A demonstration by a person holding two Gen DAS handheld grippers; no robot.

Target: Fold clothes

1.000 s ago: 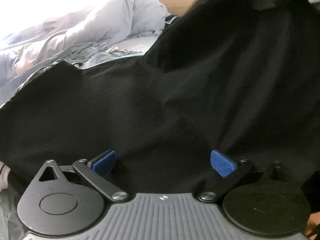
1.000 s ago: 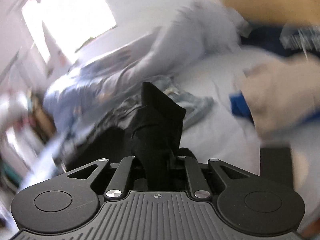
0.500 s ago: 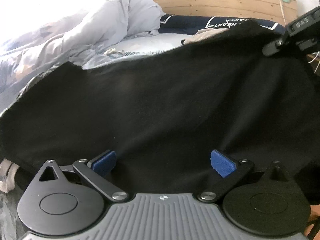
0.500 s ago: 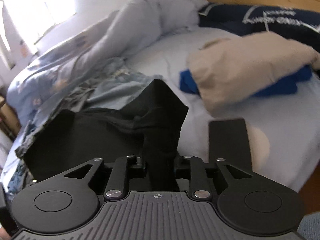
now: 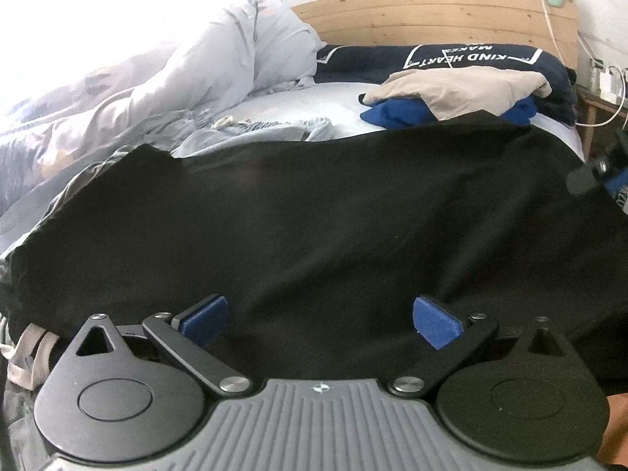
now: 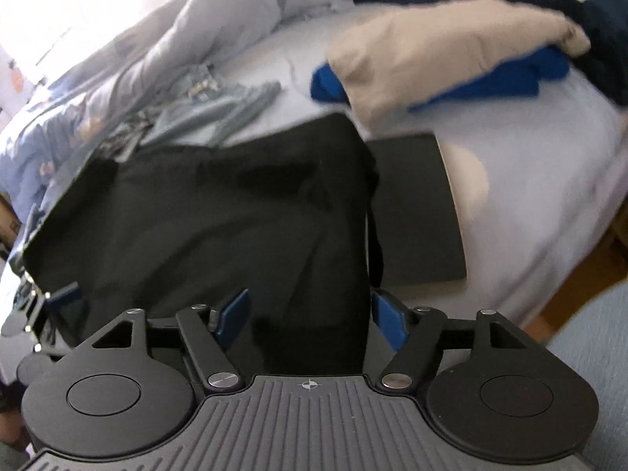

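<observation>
A black garment (image 5: 314, 204) lies spread across the bed, its right part folded over. My left gripper (image 5: 320, 318) stands open over the garment's near edge, and its blue pads (image 5: 204, 314) press on nothing. My right gripper (image 6: 310, 316) is low over the folded part (image 6: 243, 212). Its jaws are opening with a strip of the black cloth loose between the pads (image 6: 388, 318). The right gripper (image 5: 600, 172) also shows at the right edge of the left wrist view. The left gripper (image 6: 59, 294) shows at the left edge of the right wrist view.
A beige garment (image 5: 463, 90) lies over a blue one (image 5: 392, 112) near a navy pillow (image 5: 451, 59) and the wooden headboard (image 5: 431, 15). A crumpled light-blue garment (image 5: 251, 129) and a pale duvet (image 5: 176, 78) lie behind. A flat black board (image 6: 416, 212) lies right of the fold.
My right gripper came down with the raised black cloth, which now lies flat over the garment. Its jaws went from shut on the cloth to apart. The left gripper kept still.
</observation>
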